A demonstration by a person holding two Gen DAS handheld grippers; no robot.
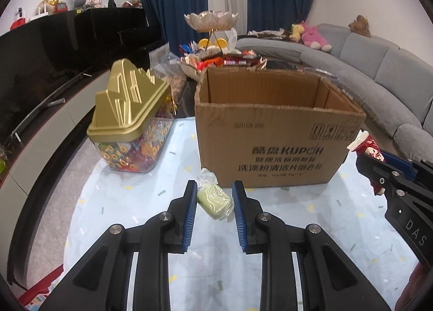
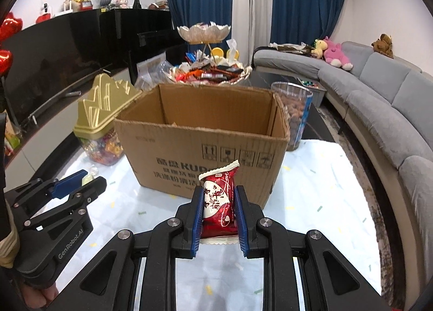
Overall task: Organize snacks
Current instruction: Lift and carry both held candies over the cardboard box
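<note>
Both tools are showing black plastic linkage arms with round silver screws and ribbed blue pads. The left gripper [image 1: 213,197] is bearing white "GenRobot.AI" lettering, the right gripper [image 2: 218,200] "DAS". A striped cuff [image 2: 8,246] is showing at the left wrist.

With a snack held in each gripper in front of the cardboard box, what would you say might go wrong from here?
1. The green cake in clear crinkly wrapper sits slanted in the left gripper, its wrapper bulging past the pads; it may slip.
2. The open brown cardboard box has a tall front wall; a low approach could catch the red-and-white foil snack packet in the right gripper.
3. Both grippers are close together and could collide.
</note>
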